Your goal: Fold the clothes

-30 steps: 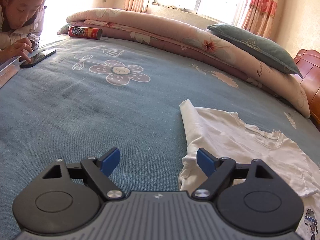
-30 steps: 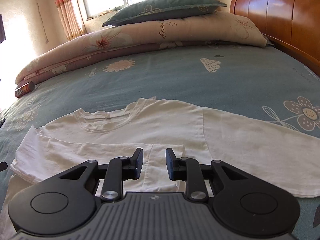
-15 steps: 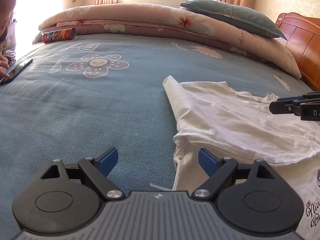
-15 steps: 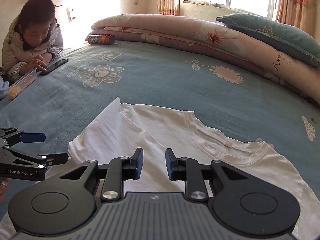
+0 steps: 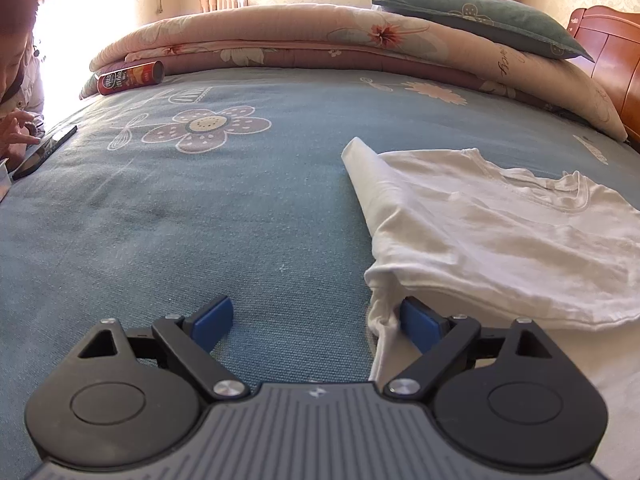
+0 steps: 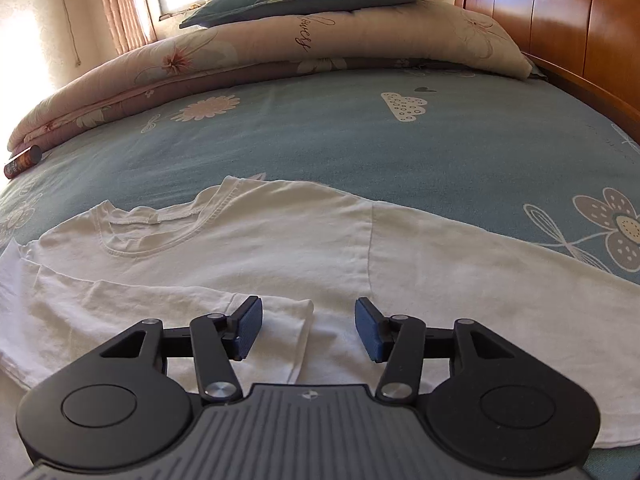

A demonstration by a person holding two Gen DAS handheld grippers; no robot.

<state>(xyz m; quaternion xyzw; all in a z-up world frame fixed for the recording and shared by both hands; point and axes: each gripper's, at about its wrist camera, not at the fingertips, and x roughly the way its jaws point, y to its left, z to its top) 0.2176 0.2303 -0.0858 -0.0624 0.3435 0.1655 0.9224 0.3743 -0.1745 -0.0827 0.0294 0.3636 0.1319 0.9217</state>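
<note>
A white T-shirt (image 5: 480,216) lies on the blue flowered bedspread (image 5: 200,208), its left sleeve folded in over the body. In the right wrist view the T-shirt (image 6: 280,248) spreads wide, collar at the left, the other sleeve stretched out to the right. My left gripper (image 5: 314,322) is open just over the bedspread at the shirt's left edge; its right pad touches a bunched fold of cloth. My right gripper (image 6: 308,328) hovers low over the shirt's middle. Its jaws are opening, and the folded sleeve's tip lies below and between them without being pinched.
A rolled pink quilt (image 5: 320,36) and a green pillow (image 5: 480,20) lie along the far side. A red can (image 5: 130,78) rests by the quilt. A phone (image 5: 44,152) and a person's hand (image 5: 16,130) are at the left edge. A wooden headboard (image 6: 560,20) stands at the right.
The right gripper swung left and back, sank toward the shirt, and its jaws widened. The left gripper dropped closer to the shirt's left edge, rolling a little.
</note>
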